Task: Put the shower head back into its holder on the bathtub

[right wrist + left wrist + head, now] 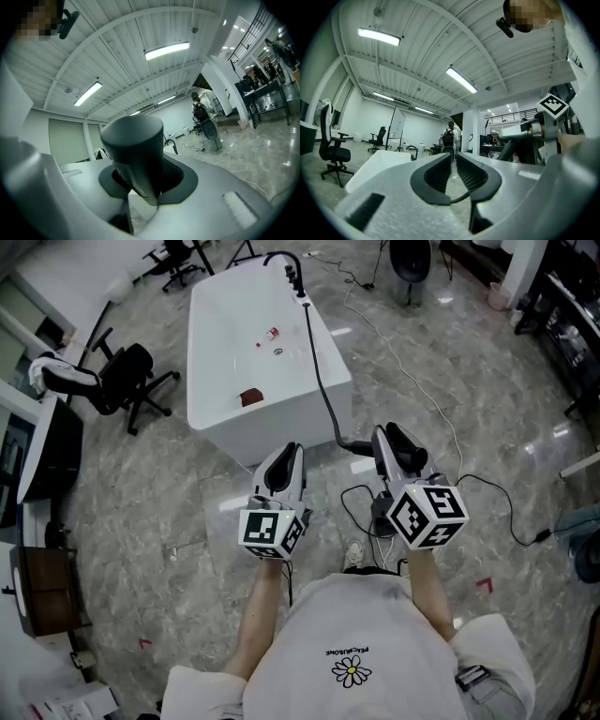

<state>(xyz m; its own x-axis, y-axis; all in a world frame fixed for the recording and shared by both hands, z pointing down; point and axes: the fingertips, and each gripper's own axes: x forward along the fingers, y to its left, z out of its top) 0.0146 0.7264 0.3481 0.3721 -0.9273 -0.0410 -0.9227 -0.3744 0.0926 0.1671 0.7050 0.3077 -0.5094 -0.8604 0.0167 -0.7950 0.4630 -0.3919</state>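
The right gripper clamped the black shower head, its handle standing roughly upright across the jaws. The white bathtub lay ahead and left of it, and the holder was probably among the black fittings at the tub's far end. The left gripper, nearer the tub, was empty, with its jaws slightly apart.

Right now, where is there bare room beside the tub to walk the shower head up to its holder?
Bare floor lies left of the bathtub, up to the office chair, and at its near end. The right side is crowded: the hose runs along that rim and cables cross the floor.
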